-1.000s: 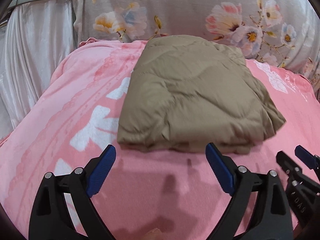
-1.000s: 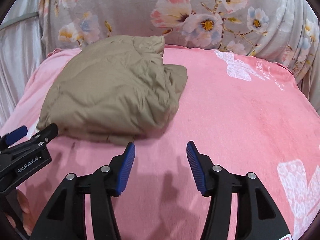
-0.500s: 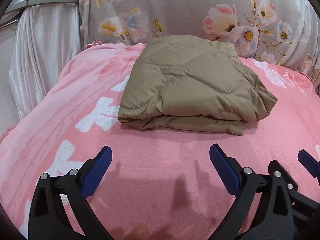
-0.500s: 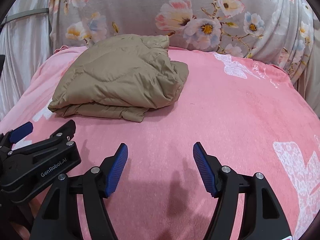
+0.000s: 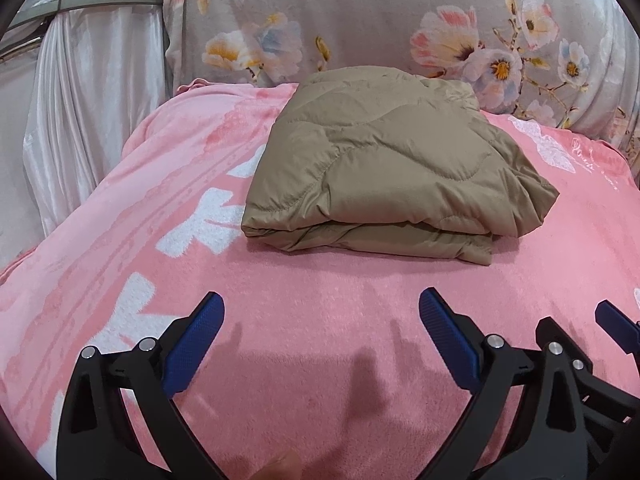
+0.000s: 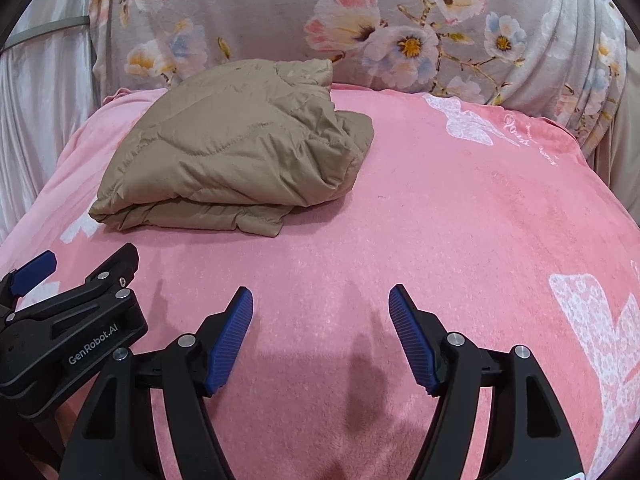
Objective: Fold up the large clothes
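Note:
A tan quilted jacket [image 5: 384,164] lies folded into a compact stack on the pink blanket [image 5: 320,300]; it also shows in the right wrist view [image 6: 236,152], at the left. My left gripper [image 5: 320,316] is open and empty, held back from the jacket's near edge. My right gripper [image 6: 320,312] is open and empty, to the right of the jacket and clear of it. The left gripper's body [image 6: 72,344] shows at the lower left of the right wrist view.
A grey floral cushion [image 5: 400,20] backs the bed behind the jacket. A white satin curtain [image 5: 80,100] hangs at the left. The pink blanket [image 6: 480,220] with white patterns stretches to the right of the jacket.
Both grippers have pulled back from the jacket, which now sits farther away. The jacket lies still and folded.

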`<state>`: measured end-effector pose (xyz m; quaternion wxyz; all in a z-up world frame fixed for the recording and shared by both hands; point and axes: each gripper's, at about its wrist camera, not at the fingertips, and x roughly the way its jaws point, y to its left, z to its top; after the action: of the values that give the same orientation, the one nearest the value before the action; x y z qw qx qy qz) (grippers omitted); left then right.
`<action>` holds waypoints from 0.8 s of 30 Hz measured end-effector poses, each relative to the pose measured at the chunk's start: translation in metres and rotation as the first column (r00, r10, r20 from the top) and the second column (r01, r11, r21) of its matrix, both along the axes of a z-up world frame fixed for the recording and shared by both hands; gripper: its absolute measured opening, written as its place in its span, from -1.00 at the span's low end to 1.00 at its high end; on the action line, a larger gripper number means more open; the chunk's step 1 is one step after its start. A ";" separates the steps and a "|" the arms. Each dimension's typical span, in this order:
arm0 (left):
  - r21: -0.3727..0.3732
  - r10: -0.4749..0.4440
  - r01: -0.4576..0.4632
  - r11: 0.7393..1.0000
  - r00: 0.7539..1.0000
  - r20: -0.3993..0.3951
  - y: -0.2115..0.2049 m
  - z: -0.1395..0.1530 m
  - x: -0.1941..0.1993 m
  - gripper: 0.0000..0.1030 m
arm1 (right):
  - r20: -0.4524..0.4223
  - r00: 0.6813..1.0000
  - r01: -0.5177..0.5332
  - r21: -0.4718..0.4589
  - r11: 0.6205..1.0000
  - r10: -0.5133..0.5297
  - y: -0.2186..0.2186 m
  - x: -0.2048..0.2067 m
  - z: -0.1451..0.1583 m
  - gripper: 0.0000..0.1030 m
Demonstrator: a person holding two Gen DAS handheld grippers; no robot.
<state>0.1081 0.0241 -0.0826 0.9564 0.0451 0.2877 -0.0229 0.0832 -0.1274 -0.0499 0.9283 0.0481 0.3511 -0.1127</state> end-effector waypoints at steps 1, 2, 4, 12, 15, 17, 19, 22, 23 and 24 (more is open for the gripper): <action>0.000 0.001 -0.001 1.000 1.000 0.000 0.000 0.000 0.000 0.86 | -0.003 1.000 -0.002 0.003 1.000 0.002 0.000 0.000 -0.001 0.33; 0.000 0.001 -0.001 1.000 1.000 0.001 0.000 0.000 0.000 0.86 | -0.006 1.000 -0.003 0.005 1.000 0.003 0.000 0.001 -0.001 0.33; 0.002 0.003 -0.003 1.000 1.000 0.001 0.000 0.000 0.000 0.86 | -0.012 1.000 -0.004 0.007 1.000 0.004 0.000 0.002 -0.002 0.33; 0.008 0.008 -0.008 1.000 1.000 0.000 0.001 -0.001 0.000 0.85 | -0.017 1.000 -0.002 0.001 1.000 0.002 0.001 0.003 -0.003 0.33; 0.008 0.010 -0.010 1.000 1.000 0.003 0.001 -0.001 0.000 0.85 | -0.015 1.000 -0.002 0.000 1.000 0.002 0.001 0.003 -0.004 0.33; 0.008 0.013 -0.013 1.000 1.000 0.003 0.002 -0.001 0.001 0.85 | -0.015 1.000 0.001 -0.004 1.000 -0.001 0.002 0.003 -0.004 0.33; 0.008 0.015 -0.015 1.000 1.000 0.004 0.002 -0.001 0.001 0.85 | -0.016 1.000 0.001 -0.008 1.000 -0.001 0.003 0.003 -0.005 0.33; 0.010 0.018 -0.018 1.000 1.000 0.006 0.001 -0.001 -0.001 0.85 | -0.016 1.000 0.004 -0.011 1.000 -0.005 0.004 0.004 -0.005 0.33; 0.009 0.017 -0.017 1.000 1.000 0.006 0.001 -0.001 0.000 0.85 | -0.017 1.000 0.004 -0.010 1.000 -0.004 0.004 0.004 -0.004 0.33; 0.009 0.017 -0.017 1.000 1.000 0.007 0.002 -0.001 0.000 0.85 | -0.017 1.000 0.004 -0.011 1.000 -0.004 0.004 0.004 -0.004 0.33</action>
<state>0.1078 0.0259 -0.0833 0.9573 0.0468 0.2851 -0.0134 0.0867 -0.1233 -0.0543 0.9254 0.0426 0.3581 -0.1169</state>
